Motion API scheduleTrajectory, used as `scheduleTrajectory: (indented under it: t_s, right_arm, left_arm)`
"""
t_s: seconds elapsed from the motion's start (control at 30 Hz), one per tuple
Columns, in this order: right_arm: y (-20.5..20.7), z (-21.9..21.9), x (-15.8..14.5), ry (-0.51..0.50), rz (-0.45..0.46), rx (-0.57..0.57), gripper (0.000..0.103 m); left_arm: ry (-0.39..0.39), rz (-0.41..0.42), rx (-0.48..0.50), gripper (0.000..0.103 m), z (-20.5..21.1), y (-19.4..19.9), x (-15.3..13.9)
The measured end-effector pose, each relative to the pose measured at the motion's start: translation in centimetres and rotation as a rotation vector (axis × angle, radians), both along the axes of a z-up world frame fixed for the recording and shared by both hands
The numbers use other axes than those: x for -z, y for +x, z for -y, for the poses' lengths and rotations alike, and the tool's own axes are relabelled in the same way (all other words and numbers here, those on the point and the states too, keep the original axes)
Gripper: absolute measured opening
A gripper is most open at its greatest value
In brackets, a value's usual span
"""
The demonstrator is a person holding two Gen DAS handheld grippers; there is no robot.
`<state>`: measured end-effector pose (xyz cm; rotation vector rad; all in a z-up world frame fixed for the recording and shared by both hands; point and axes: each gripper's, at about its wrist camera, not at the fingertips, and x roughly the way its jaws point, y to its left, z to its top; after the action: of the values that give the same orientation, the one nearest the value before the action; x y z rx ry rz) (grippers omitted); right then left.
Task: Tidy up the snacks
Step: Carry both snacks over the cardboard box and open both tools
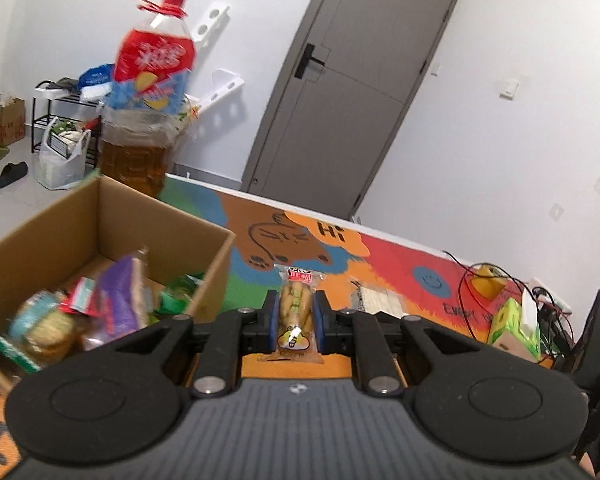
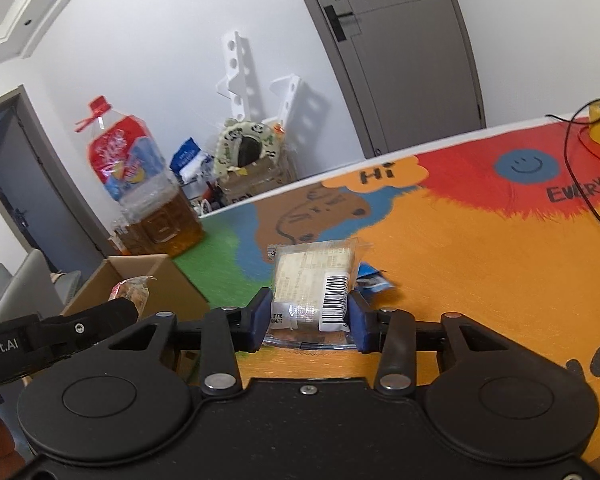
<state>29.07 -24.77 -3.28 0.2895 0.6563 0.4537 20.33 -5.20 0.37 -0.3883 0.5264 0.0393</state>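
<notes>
My left gripper (image 1: pixel 296 316) is shut on a long clear snack packet with a red label (image 1: pixel 296 304), held above the colourful table mat just right of the cardboard box (image 1: pixel 204 256). The box holds several snack packs (image 1: pixel 100 308). My right gripper (image 2: pixel 308 312) is shut on a clear wrapped pale square snack with a barcode (image 2: pixel 312 280), held over the orange part of the mat. A blue packet (image 2: pixel 374 280) lies on the mat just behind the right finger. The left gripper's arm (image 2: pixel 60 336) and the box (image 2: pixel 156 280) show at the left of the right wrist view.
A large oil bottle with a red cap (image 1: pixel 148 112) stands behind the box. A pale wrapped snack (image 1: pixel 380 298) lies on the mat. Cables, a yellow object (image 1: pixel 488 284) and a green box (image 1: pixel 512 324) sit at the table's right end. A grey door (image 1: pixel 352 88) is behind.
</notes>
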Motion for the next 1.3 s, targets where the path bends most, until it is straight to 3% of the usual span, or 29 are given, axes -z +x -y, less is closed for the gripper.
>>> scheduleTrajectory:
  t_s: [0.6, 0.73, 0.83, 1.3]
  right_arm:
    - [-4.1, -5.7, -4.4, 0.028, 0.104, -0.096, 0.041]
    - [-4.6, -7.0, -5.2, 0.029, 0.117, -0.126, 0.041]
    - [-5.2, -8.2, -5.7, 0.035, 0.121, -0.160, 0.041]
    - [-7.6, -14.4, -5.6, 0.020, 0.092, -0.293, 0.042]
  left_arm:
    - [-0.037, -0.022, -0.123, 0.016, -7.3, -4.5, -0.1]
    - [-0.035, -0.046, -0.157, 0.022, -8.6, -5.0, 0.1]
    - [-0.054, -0.044, -0.167, 0.031, -9.7, -5.8, 0.0]
    - [-0.060, -0.019, -0.273, 0.045, -14.3, -10.1, -0.6]
